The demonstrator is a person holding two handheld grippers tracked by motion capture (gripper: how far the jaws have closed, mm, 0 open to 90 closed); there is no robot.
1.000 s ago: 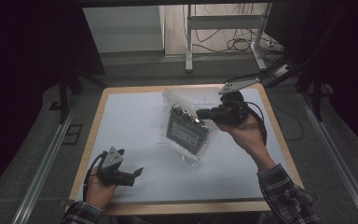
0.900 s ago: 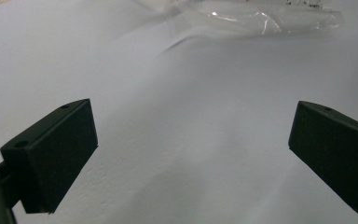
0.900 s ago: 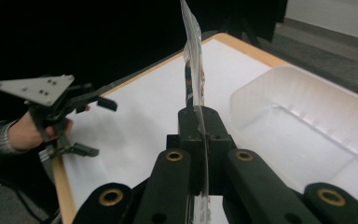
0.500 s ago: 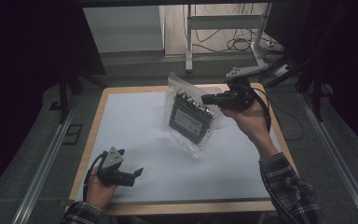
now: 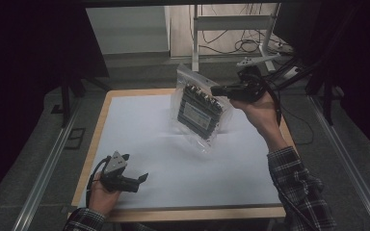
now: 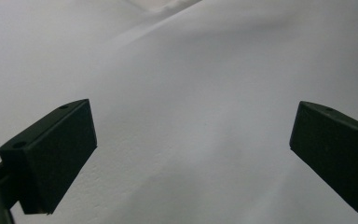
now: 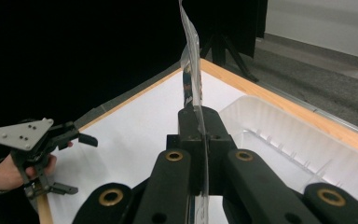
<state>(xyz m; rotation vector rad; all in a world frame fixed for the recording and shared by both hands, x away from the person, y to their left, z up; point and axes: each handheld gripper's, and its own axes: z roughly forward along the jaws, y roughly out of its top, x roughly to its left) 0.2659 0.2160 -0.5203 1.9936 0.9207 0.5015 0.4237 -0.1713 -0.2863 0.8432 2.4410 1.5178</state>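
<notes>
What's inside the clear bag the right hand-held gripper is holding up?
Through the clear bag shows a dark, flat rectangular device with a pale label and a row of connectors on its upper edge. Its back is hidden. The right hand-held gripper pinches the bag's edge.

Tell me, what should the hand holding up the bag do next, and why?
Probably carry it toward the clear tray and lower it there. The right gripper has its jaws shut on the edge of the clear bag, which hangs in the air above the table, and the tray sits open beside it. The left gripper rests open, far off.

Left tool (image 5: pixel 142 178) low, jaws apart; right tool (image 5: pixel 217 90) raised, clamped
</notes>
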